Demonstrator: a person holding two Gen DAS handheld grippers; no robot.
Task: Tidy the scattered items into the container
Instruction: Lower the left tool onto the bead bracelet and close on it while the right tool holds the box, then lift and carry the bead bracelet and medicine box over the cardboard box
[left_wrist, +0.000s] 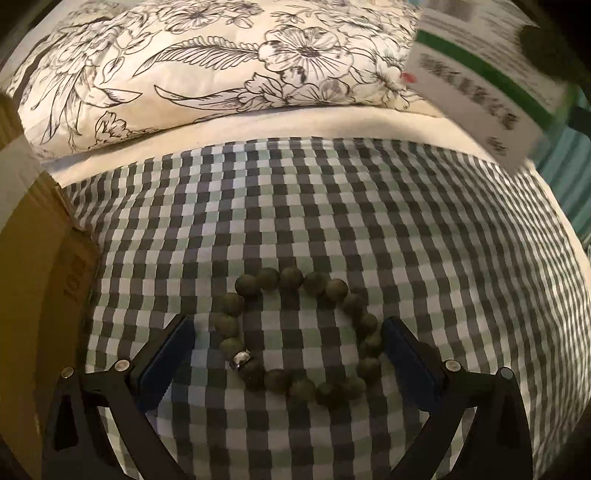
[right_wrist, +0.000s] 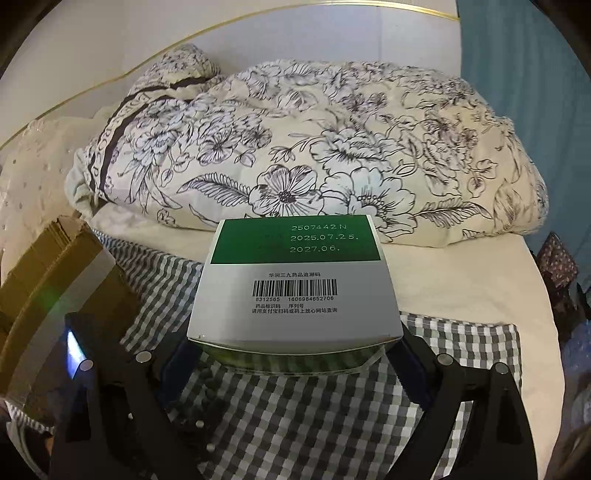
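A bracelet (left_wrist: 295, 338) of round, matte, dark olive beads lies in a loose ring on a checked cloth (left_wrist: 369, 221), flat woven fabric in small grey, white and pale green squares. One bead in the ring is a shiny silver barrel, at the lower left of the loop. The left gripper (left_wrist: 290, 350) hangs over the bracelet with its jaws spread wide, one black arm with a blue pad on each side of the ring; the right-hand pad sits just beside the beads, and whether it touches them cannot be told. Nothing is gripped.

The right gripper (right_wrist: 293, 350) is closed on a medicine box (right_wrist: 293, 280), a smooth rectangular carton of white card with a green band, a printed barcode and stamped dates on its upper face. The blue pads press on its two narrow sides, and the box is lifted clear of the cloth. In the left wrist view the same box (left_wrist: 476, 77) shows blurred at the upper right.

A cardboard box (right_wrist: 44, 266), brown corrugated board with a strip of pale tape, stands at the left edge of the checked cloth; its flap (left_wrist: 48, 236) rises just beside the left gripper. Behind the cloth lies a plain cream sheet (right_wrist: 461, 280), and on it a puffy quilted duvet (right_wrist: 314, 147), cream with black line-drawn flowers and leaves. A teal curtain (right_wrist: 517, 48) hangs at the right, and patterned fabric bundles (right_wrist: 557, 262) crowd the right edge of the bed.
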